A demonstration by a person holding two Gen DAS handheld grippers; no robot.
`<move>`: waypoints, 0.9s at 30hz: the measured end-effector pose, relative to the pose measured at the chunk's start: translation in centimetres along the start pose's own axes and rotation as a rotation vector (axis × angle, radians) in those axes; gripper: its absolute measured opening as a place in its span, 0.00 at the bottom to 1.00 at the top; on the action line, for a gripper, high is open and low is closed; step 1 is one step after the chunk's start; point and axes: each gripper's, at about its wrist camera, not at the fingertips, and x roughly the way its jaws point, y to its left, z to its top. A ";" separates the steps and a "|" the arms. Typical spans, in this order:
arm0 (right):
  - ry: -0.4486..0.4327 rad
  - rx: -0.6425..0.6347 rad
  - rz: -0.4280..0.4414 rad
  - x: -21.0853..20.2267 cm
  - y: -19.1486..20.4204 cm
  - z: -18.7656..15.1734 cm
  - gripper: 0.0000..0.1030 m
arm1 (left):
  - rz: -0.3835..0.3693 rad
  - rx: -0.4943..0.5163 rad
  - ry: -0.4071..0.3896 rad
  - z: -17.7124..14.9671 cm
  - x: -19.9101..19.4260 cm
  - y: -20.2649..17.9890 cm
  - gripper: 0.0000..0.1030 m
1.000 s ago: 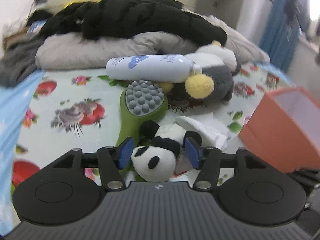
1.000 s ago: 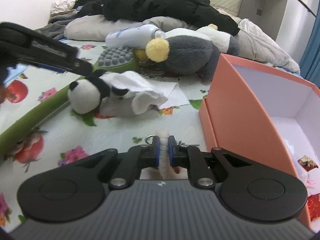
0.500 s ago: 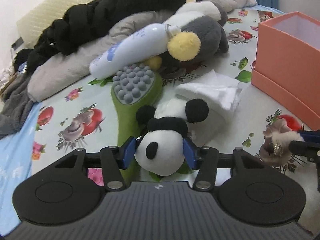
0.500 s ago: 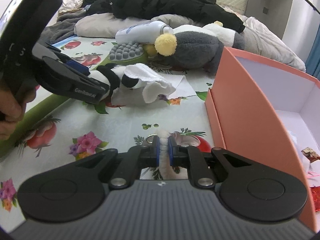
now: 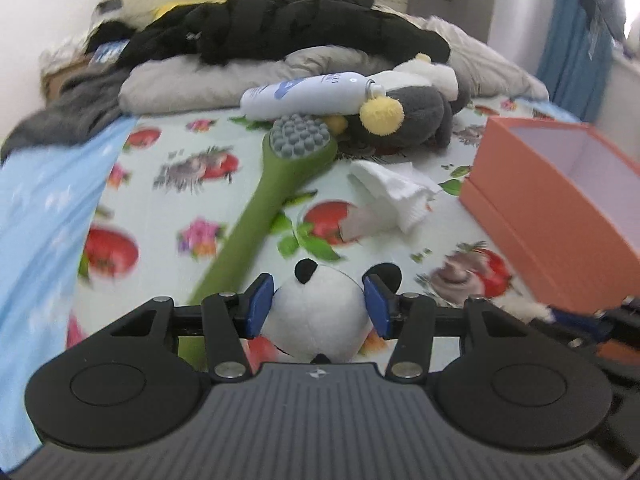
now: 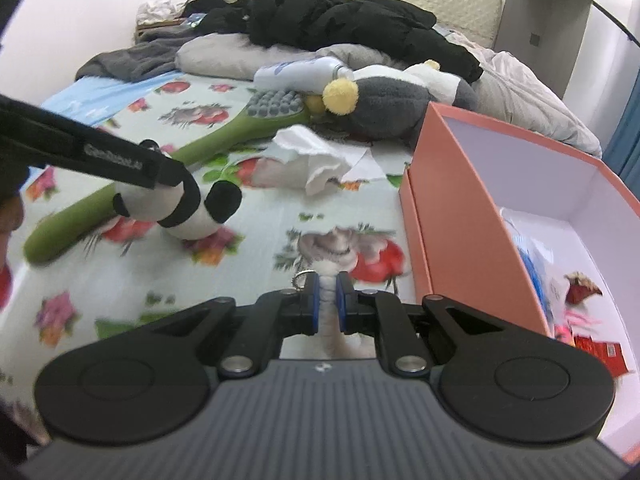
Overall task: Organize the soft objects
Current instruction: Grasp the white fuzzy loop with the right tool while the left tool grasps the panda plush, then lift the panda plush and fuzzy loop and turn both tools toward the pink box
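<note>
My left gripper point(image 5: 318, 308) is shut on the head of a small black and white panda plush point(image 5: 316, 312). In the right wrist view the panda point(image 6: 188, 212) hangs from the left gripper point(image 6: 170, 178), its body low over the flowered sheet. My right gripper point(image 6: 327, 304) is shut on a small white furry toy point(image 6: 327, 280) with a metal ring point(image 6: 301, 278). An open orange box point(image 6: 452, 200) stands just right of it, with several small items inside. In the left wrist view the box point(image 5: 560, 216) is at the right.
A green massage brush point(image 5: 276, 184) lies along the bed left of a crumpled white cloth point(image 5: 396, 188). Behind them are a white lotion bottle point(image 5: 308, 94), a grey plush with a yellow pompom point(image 5: 412, 116), and a pile of dark and grey clothing point(image 5: 280, 32).
The left jaws have shut on the panda's head and carried it away from the white cloth toward the near side. The right gripper has shifted, still holding the furry toy.
</note>
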 end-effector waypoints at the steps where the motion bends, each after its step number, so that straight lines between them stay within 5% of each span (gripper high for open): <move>1: 0.005 -0.009 0.001 -0.4 0.2 -0.5 0.11 | -0.007 -0.032 0.002 -0.7 -0.7 0.0 0.54; 6: 0.037 -0.028 0.030 -1.7 0.8 -2.7 0.13 | -0.040 -0.147 0.034 -4.1 -3.1 -0.6 0.54; 13: 0.047 0.018 0.154 -3.0 0.2 -4.6 0.15 | -0.084 -0.141 0.117 -6.8 -4.6 -1.6 0.55; 14: 0.044 0.032 0.173 -3.2 0.1 -4.7 0.17 | -0.087 -0.137 0.122 -6.9 -4.8 -1.7 0.55; 16: 0.045 0.059 0.200 -3.3 -0.2 -4.8 0.46 | -0.103 -0.131 0.127 -7.0 -4.9 -1.6 0.56; 18: 0.047 0.078 0.212 -3.3 -0.5 -5.0 0.59 | -0.122 -0.126 0.132 -6.9 -4.9 -1.5 0.61; 27: 0.107 0.096 0.224 -0.9 -0.8 -5.9 0.61 | -0.130 -0.065 0.155 -5.9 -3.8 -1.8 0.67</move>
